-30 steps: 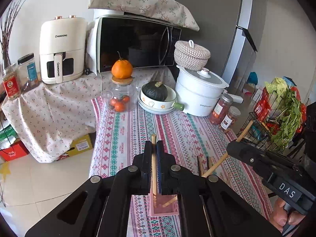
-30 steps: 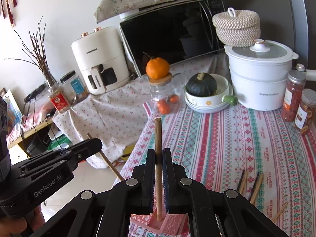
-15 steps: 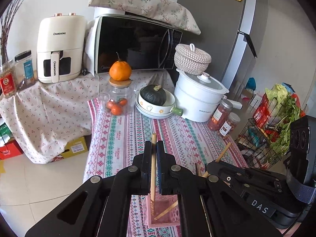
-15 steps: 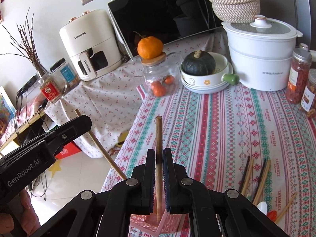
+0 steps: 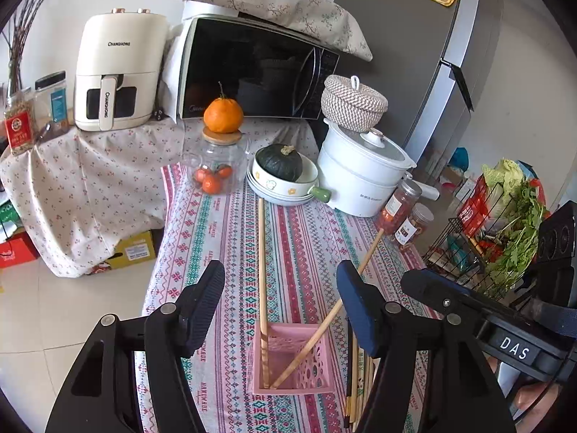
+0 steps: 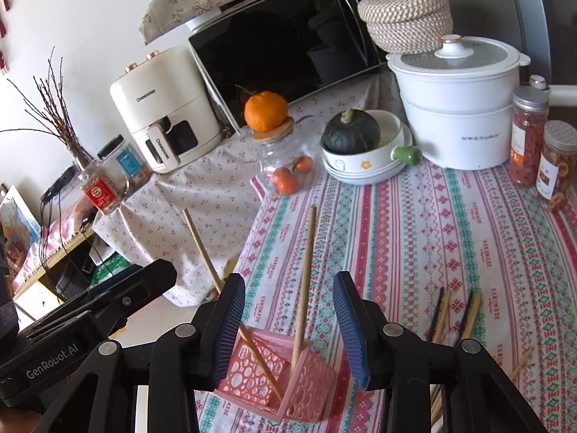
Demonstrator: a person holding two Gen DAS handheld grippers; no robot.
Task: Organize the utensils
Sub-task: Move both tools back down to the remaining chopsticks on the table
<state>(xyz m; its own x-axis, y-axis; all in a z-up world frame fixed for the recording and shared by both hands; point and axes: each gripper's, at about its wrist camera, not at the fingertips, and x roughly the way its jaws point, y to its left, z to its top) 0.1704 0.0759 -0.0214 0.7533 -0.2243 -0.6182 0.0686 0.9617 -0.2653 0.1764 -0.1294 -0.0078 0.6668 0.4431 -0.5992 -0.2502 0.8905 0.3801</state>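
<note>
The left claw [image 5: 281,310] stands wide open at the bottom of its own view; its jaws have just been opening, and the pads touch nothing. A wooden chopstick [image 5: 262,288] rises free in the gap between them, its lower end inside the pink basket [image 5: 288,388] at lower centre, apart from both pads.

The right claw [image 6: 288,321] is also open, about halfway, its jaws having just been opening too. A second chopstick [image 6: 304,285] stands between its blue pads without touching either, its foot planted in the far corner of the pink basket [image 6: 310,386].

In the right wrist view the basket sits at lower centre on the striped counter [image 6: 414,234], a pierced pink plastic box holding two light wooden sticks that lean apart and cross inside it. The other stick [image 6: 202,249] slants to the upper left, behind the left pad. In the left wrist view that leaning pair forms a V.

More loose chopsticks [image 6: 454,314], some dark, some pale, lie flat on the counter at the lower right, near the basket but outside it.
</note>
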